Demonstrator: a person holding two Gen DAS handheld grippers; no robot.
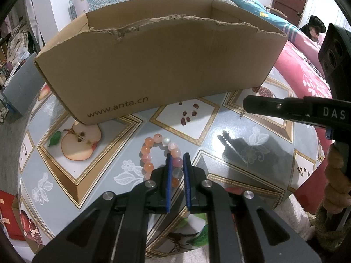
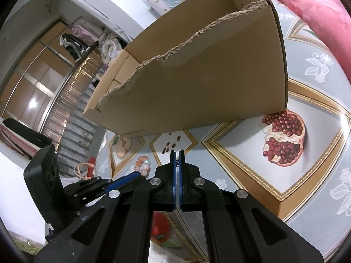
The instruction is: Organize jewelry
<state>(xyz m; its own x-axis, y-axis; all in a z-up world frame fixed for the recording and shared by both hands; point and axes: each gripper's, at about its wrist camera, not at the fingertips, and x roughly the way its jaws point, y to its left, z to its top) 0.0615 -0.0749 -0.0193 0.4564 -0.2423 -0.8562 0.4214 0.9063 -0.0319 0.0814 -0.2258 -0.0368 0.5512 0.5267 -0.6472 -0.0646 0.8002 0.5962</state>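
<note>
The left tongs [image 1: 177, 155] are nearly together and clamped on the bead bracelet [image 1: 161, 156]: one side of the ring passes between the blue pads, a pinkish bead sitting in the narrow gap near their tips. The rest of the loop spreads to the left of and beyond the tips, lying on the patterned bench [image 1: 219, 135]. So the bracelet belongs to the left hand; it is gripped by its right-hand arc, and the free part hangs off to the left side of the tongs.

The right tongs [image 2: 177, 153] are pressed fully together, and a thin chain [image 1: 242, 114] dangles from their tip; the right wrist view shows only a dark sliver of it between the pads. They hover above the bench, well to the right of the left tongs.

The cardboard box [image 1: 153, 65] stands straight ahead of both tongs, beyond the bracelet, with its long side running across the view and its torn near wall facing them. Its open top is above the level of the tips. The coming move probably turns on this: each piece has to be lifted over that near wall and forward, and the left tongs look slightly closer to the wall's middle.
</note>
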